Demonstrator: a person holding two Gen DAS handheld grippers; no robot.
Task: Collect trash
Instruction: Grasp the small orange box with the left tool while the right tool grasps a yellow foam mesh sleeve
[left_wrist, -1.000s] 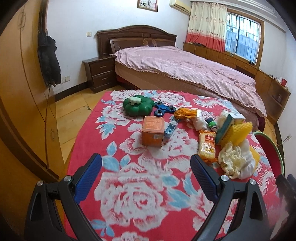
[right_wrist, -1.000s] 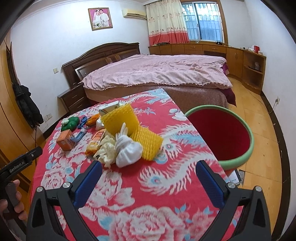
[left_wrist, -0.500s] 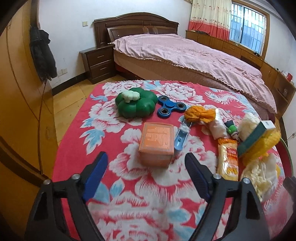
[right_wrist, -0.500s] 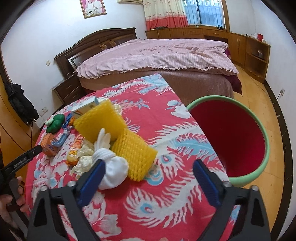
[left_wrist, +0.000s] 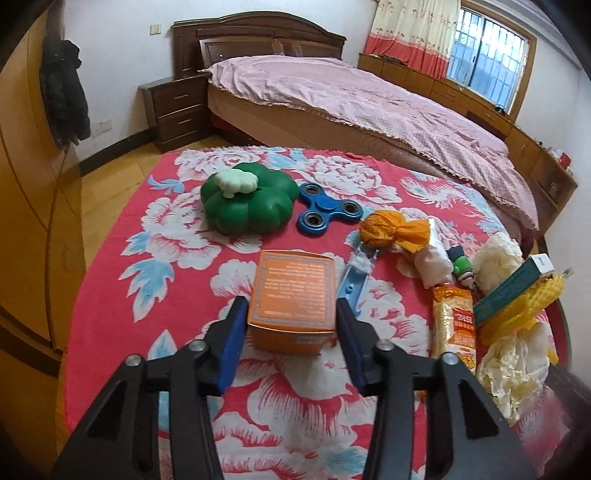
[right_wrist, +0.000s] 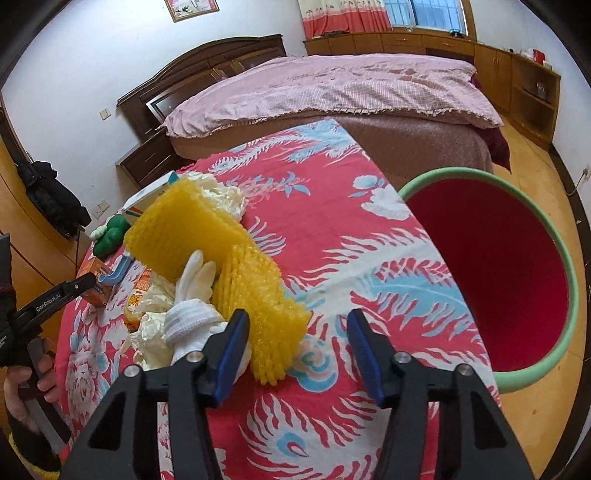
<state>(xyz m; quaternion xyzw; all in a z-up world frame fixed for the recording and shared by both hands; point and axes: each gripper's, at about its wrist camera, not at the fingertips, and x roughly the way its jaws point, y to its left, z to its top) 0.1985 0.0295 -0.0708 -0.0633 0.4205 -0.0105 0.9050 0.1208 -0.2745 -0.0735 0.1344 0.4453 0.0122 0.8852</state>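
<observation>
My left gripper (left_wrist: 290, 332) is open with its blue pads on either side of an orange box (left_wrist: 293, 295) on the red floral tablecloth; I cannot tell if the pads touch it. My right gripper (right_wrist: 299, 347) is open, its left pad beside a white glove (right_wrist: 192, 317) and a yellow foam net (right_wrist: 258, 295). A second yellow foam net (right_wrist: 188, 225) lies behind. A red bin with a green rim (right_wrist: 491, 266) stands off the table's right edge. Crumpled paper (left_wrist: 509, 365), a snack wrapper (left_wrist: 454, 321) and an orange wrapper (left_wrist: 391, 229) lie at the right in the left wrist view.
A green pumpkin toy (left_wrist: 247, 206), a blue fidget spinner (left_wrist: 325, 212) and a blue clip (left_wrist: 351, 280) lie around the orange box. A green carton (left_wrist: 509, 291) rests on the foam net. A bed (left_wrist: 351, 99) stands behind the table, a wardrobe (left_wrist: 22, 184) at left.
Both grippers have moved forward and down. The left now straddles the orange box and has narrowed. The right has come close to the glove and foam net and has narrowed.
</observation>
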